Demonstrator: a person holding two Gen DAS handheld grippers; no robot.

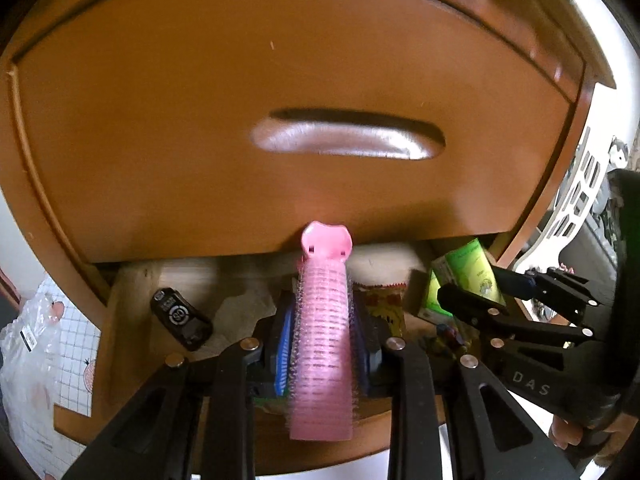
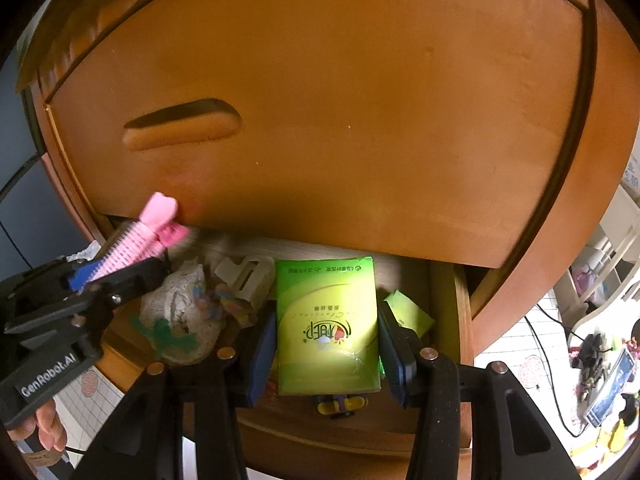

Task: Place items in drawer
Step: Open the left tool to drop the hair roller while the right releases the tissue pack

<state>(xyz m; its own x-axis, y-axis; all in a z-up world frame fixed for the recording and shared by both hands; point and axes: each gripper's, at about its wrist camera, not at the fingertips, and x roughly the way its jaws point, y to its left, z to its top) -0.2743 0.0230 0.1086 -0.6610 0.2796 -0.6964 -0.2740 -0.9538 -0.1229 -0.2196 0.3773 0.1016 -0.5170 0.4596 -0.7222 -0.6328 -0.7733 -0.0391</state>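
Note:
A pink hair-roller clip point(image 1: 322, 320) sticks forward out of my left gripper point(image 1: 323, 332), which is shut on it between blue pads. It hovers over the open wooden drawer point(image 1: 116, 312), its tip close to the shut upper drawer front point(image 1: 280, 80). In the right wrist view the same clip point(image 2: 136, 236) and left gripper point(image 2: 120, 276) show at the left. My right gripper point(image 2: 327, 344) is shut on a green tissue pack point(image 2: 326, 320) above the drawer's right part point(image 2: 460, 320). The left wrist view shows this pack point(image 1: 470, 272) tilted in the right gripper point(image 1: 486, 290).
Inside the drawer lie a black device point(image 1: 182, 318), a red-yellow snack packet point(image 1: 384, 304), a white lace cloth point(image 2: 180, 304), a white claw clip point(image 2: 248, 276) and a small green packet point(image 2: 408, 312). A person's hand point(image 2: 44, 428) holds the left gripper. Cluttered furniture point(image 2: 600, 360) stands right.

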